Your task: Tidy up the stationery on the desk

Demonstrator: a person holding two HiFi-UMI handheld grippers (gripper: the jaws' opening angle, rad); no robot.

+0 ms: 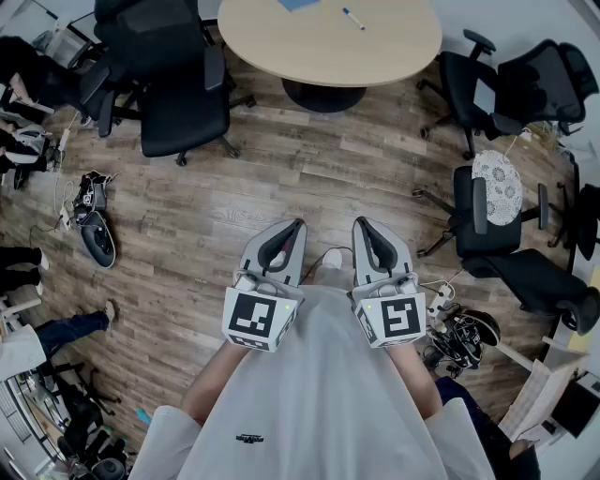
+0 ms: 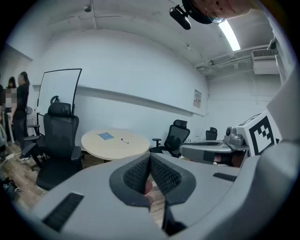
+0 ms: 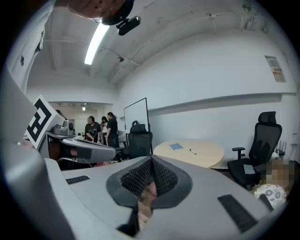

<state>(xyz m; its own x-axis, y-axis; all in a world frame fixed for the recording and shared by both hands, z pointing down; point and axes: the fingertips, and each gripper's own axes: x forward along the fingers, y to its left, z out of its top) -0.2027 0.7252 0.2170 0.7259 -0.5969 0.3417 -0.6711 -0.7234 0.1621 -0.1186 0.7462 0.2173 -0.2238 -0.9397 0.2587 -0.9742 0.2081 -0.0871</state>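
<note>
Task not begun, by the look of it. The person stands back from the round tabletop point(image 1: 328, 42), w/ the left hand-held gripper point(image 1: 292, 231) and right hand-held gripper point(image 1: 364, 228) side by side at waist level. Both are clenched tip to tip w/ nothing grasped; each gripper view shows pads pressed together, no stationery betw. them. The stationery, a pen point(image 1: 353, 18) and a blue notebook point(image 1: 298, 4), lies on the far part of the tabletop, near each other but apart, well away from both grippers. Next move prob. = walk up to the near edge, then open one gripper over the pen. Room: wood floor point(image 1: 281, 178) straight ahead is open. A black office chair point(image 1: 183, 89) crowds the left approach, another chair point(image 1: 511, 84) the right, and cables point(image 1: 80, 202) lie off left, so the middle looks best.
</note>
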